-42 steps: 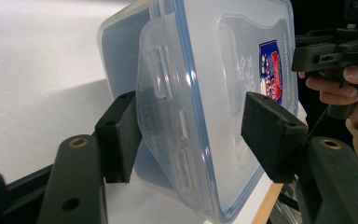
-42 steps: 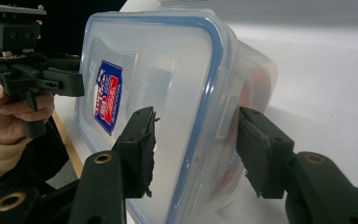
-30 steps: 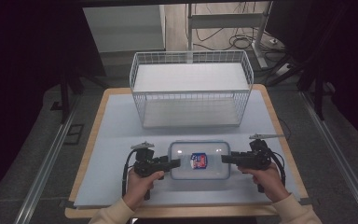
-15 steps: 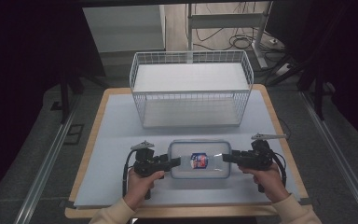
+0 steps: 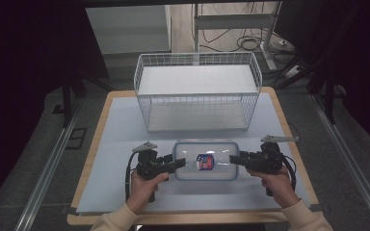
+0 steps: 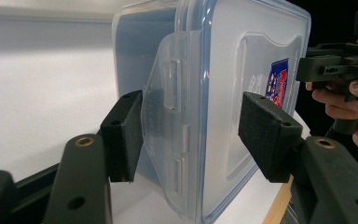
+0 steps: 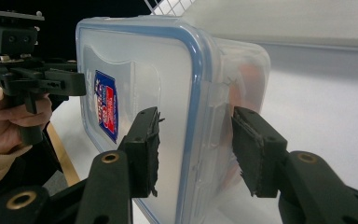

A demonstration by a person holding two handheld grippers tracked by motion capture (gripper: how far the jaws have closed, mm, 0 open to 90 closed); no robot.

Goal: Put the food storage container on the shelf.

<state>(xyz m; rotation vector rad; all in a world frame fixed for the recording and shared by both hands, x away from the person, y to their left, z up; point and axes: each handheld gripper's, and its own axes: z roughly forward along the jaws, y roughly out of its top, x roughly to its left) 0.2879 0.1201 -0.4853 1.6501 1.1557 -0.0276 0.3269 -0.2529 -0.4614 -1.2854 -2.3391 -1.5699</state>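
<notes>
A clear box (image 5: 205, 160) with a blue-rimmed lid and a red-and-blue sticker (image 5: 204, 161) lay on the counter (image 5: 120, 130), near its front edge and in front of a white wire basket (image 5: 197, 91). The left hand-held gripper (image 5: 178, 164) stood spread around the box's left end, one pad touching the latch flap (image 6: 168, 116). The right hand-held gripper (image 5: 234, 159) stood spread likewise around the right end's latch (image 7: 213, 112), not pinching it.
</notes>
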